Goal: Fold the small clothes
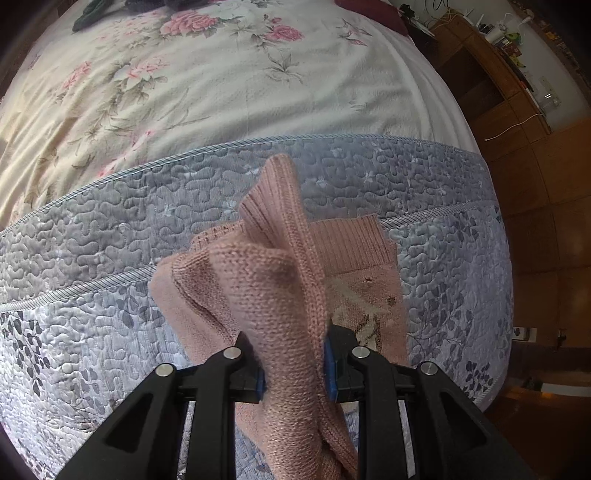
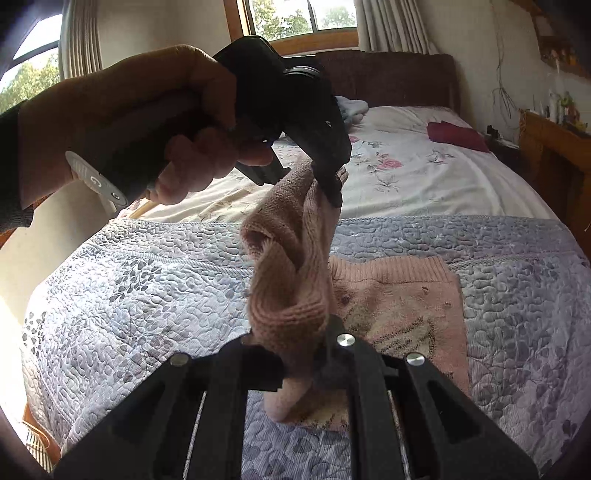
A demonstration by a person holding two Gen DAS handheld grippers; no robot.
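Note:
A small pink knitted sweater (image 1: 273,291) lies on the blue-grey quilt (image 1: 92,258) at the foot of a bed. One side of it is lifted and bunched. My left gripper (image 1: 295,373) is shut on this raised fabric, with the knit packed between its blue pads (image 1: 331,373). In the right wrist view my right gripper (image 2: 303,354) is shut on a lower fold of the same raised strip (image 2: 291,280). The left gripper (image 2: 328,184), held by a hand (image 2: 155,122), pinches the strip higher up. The sweater's body (image 2: 413,295) stays flat on the quilt (image 2: 147,295), showing a pale pattern.
Beyond the quilt lies a cream floral sheet (image 2: 399,166) with a dark red cloth (image 2: 456,136) and a pale bundle (image 2: 352,109) near the headboard (image 2: 388,77). Wooden furniture (image 1: 495,85) and wooden floor run along the bed's right side. Dark clothes (image 1: 92,13) lie far off.

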